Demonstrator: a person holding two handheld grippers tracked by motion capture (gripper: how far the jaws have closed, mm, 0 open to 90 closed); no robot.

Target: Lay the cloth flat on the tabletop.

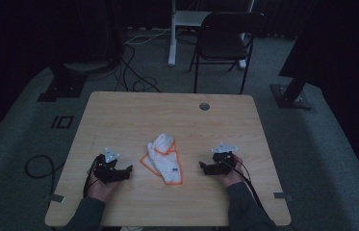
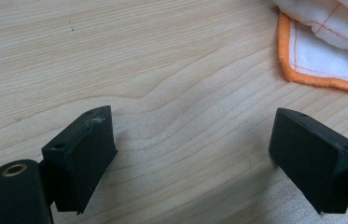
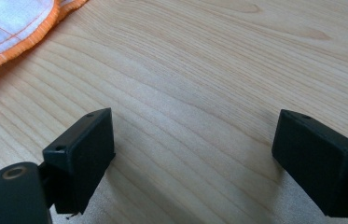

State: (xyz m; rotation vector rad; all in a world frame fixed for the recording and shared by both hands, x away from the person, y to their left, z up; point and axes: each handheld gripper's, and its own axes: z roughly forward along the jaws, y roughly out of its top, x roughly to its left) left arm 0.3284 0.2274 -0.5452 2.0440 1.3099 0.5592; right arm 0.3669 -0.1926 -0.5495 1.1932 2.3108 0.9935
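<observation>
White cloth with orange stitched edging (image 1: 164,159), loosely folded and rumpled, lying near the middle of the light wooden table top (image 1: 119,115), slightly toward the person's side. A small blue mark shows on its near layer. In the left gripper view the cloth (image 2: 330,42) occupies the upper right corner, its orange hem lying flat on the wood grain; in the right gripper view the cloth (image 3: 8,28) occupies the upper left corner.

Left gripper (image 1: 128,172), black, two-jawed, held low over the table just left of the cloth and apart from it; jaws spread wide with bare wood between them, gripping nothing (image 2: 192,158). Right gripper (image 1: 202,166), of the same build, held just right of the cloth and apart from it; jaws likewise spread wide over bare wood, gripping nothing (image 3: 192,161). The two grippers point inward, toward the cloth between them.

A round grey grommet (image 1: 204,106) sits near the table's far edge. Beyond the table, a dark folding chair (image 1: 225,41) stands on grey carpet.
</observation>
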